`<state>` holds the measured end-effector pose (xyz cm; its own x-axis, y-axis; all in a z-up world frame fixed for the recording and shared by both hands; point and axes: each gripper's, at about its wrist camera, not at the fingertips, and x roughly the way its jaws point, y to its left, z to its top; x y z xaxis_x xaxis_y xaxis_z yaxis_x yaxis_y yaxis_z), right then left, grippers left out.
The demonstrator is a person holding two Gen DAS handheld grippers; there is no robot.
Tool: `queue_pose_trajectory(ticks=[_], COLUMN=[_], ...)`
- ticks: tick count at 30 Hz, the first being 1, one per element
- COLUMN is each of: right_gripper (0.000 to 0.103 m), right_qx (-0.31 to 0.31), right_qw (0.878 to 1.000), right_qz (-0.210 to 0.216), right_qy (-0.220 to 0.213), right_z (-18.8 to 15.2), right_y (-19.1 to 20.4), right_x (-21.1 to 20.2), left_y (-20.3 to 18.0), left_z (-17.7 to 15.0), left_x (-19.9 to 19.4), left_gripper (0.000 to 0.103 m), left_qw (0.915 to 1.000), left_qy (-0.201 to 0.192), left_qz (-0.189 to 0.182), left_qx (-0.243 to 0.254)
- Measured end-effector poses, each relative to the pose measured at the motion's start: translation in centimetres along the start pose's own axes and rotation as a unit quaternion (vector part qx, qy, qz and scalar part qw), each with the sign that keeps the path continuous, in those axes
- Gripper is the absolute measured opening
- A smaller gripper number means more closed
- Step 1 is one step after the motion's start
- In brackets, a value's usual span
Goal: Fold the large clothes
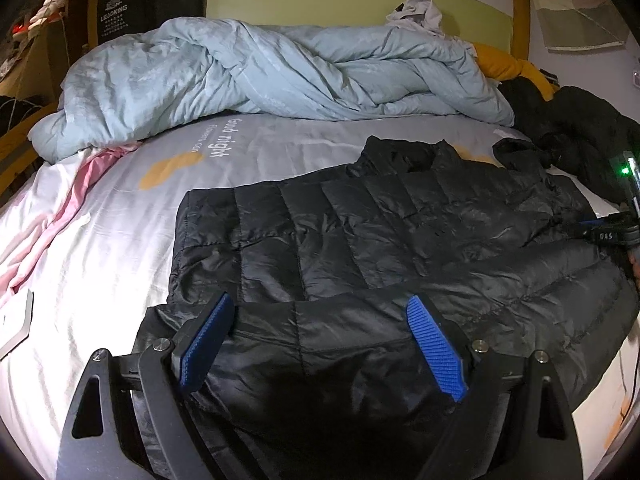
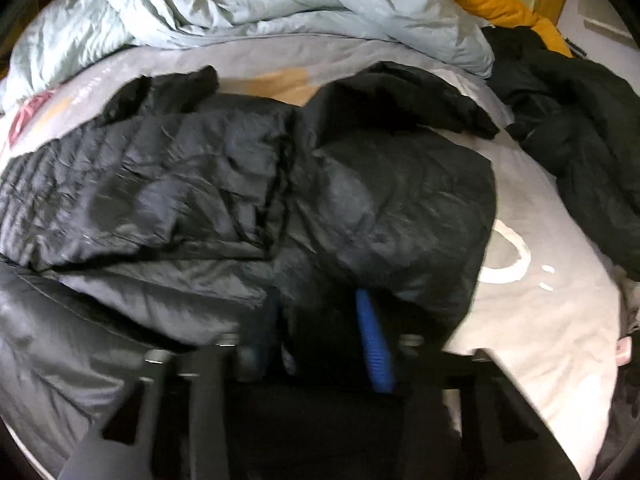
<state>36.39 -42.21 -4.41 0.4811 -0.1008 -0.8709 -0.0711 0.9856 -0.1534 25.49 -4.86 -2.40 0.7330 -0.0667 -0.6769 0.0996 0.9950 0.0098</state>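
A black quilted puffer jacket (image 1: 400, 232) lies spread on the bed, collar toward the far side. My left gripper (image 1: 320, 312) is open over the jacket's near hem, its blue pads (image 1: 436, 352) apart, holding nothing. In the right wrist view the jacket (image 2: 200, 184) is bunched, with one side lifted and folded over. My right gripper (image 2: 320, 312) is shut on that jacket fabric; one blue pad (image 2: 374, 344) shows and the other is hidden by cloth. The right gripper also shows at the right edge of the left wrist view (image 1: 616, 232).
A crumpled light-blue duvet (image 1: 260, 76) lies across the far side of the bed. A second dark garment (image 2: 576, 132) is heaped at the right, with a mustard cloth (image 1: 508, 64) behind it. The grey-white sheet (image 1: 100, 248) has pink fabric (image 1: 68, 208) at left.
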Motion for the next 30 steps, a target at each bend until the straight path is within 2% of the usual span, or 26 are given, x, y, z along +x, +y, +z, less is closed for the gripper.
queue_pose_trajectory(ticks=[1, 3, 7, 9, 13, 16, 18, 21, 22, 23, 24, 26, 30], right_gripper=[0.014, 0.006, 0.005, 0.005, 0.005, 0.019, 0.023, 0.026, 0.036, 0.054, 0.06, 0.061, 0.061], right_qx=[0.007, 0.034, 0.129, 0.158, 0.212, 0.247, 0.235, 0.179, 0.159, 0.135, 0.115, 0.091, 0.091], right_qw=[1.0, 0.999, 0.991, 0.987, 0.977, 0.967, 0.971, 0.983, 0.986, 0.988, 0.989, 0.99, 0.99], right_qz=[-0.007, -0.018, -0.014, -0.018, 0.022, 0.046, 0.042, 0.016, 0.012, 0.003, -0.007, -0.016, 0.012], right_qy=[-0.004, -0.017, -0.02, -0.011, 0.026, 0.044, 0.022, -0.04, -0.058, -0.078, -0.094, -0.111, -0.108], right_z=[-0.1, -0.3, -1.3, -2.5, -4.5, -5.5, -5.2, -4.0, -3.6, -3.1, -2.5, -1.5, 1.1], right_y=[-0.4, -1.7, -5.7, -7.7, -10.9, -12.0, -11.8, -9.8, -9.3, -8.4, -7.7, -6.8, -5.5], right_x=[-0.2, -1.4, -4.0, -4.7, -4.1, -3.2, -3.9, -6.0, -6.5, -7.0, -7.2, -7.2, -5.0], left_y=[-0.1, -0.1, 0.1, 0.4, 0.7, 0.7, 0.8, 0.9, 0.9, 1.0, 1.0, 1.0, 0.8], left_z=[-0.1, -0.2, -0.2, 0.0, 0.0, 0.0, 0.0, 0.0, 0.0, -0.1, -0.1, -0.2, 0.0], left_x=[0.0, -0.1, -0.4, -0.5, -0.2, -0.1, -0.1, 0.0, 0.1, 0.2, 0.3, 0.4, 0.6], left_gripper=[0.088, 0.088, 0.088, 0.088, 0.088, 0.088, 0.088, 0.088, 0.088, 0.088, 0.088, 0.088, 0.088], left_qw=[1.0, 0.9999, 0.9999, 0.9999, 0.9998, 0.9999, 0.9999, 0.9999, 0.9999, 0.9999, 0.9999, 0.9999, 0.9999], left_qy=[0.0, -0.001, -0.002, -0.001, 0.005, 0.006, 0.004, 0.002, 0.003, 0.004, 0.005, 0.007, 0.009], left_qz=[0.002, 0.009, 0.014, 0.008, -0.003, 0.0, 0.0, 0.003, 0.004, 0.005, 0.006, 0.007, 0.009], left_qx=[0.002, 0.006, 0.003, -0.006, -0.017, -0.014, -0.014, -0.014, -0.014, -0.014, -0.014, -0.012, -0.004])
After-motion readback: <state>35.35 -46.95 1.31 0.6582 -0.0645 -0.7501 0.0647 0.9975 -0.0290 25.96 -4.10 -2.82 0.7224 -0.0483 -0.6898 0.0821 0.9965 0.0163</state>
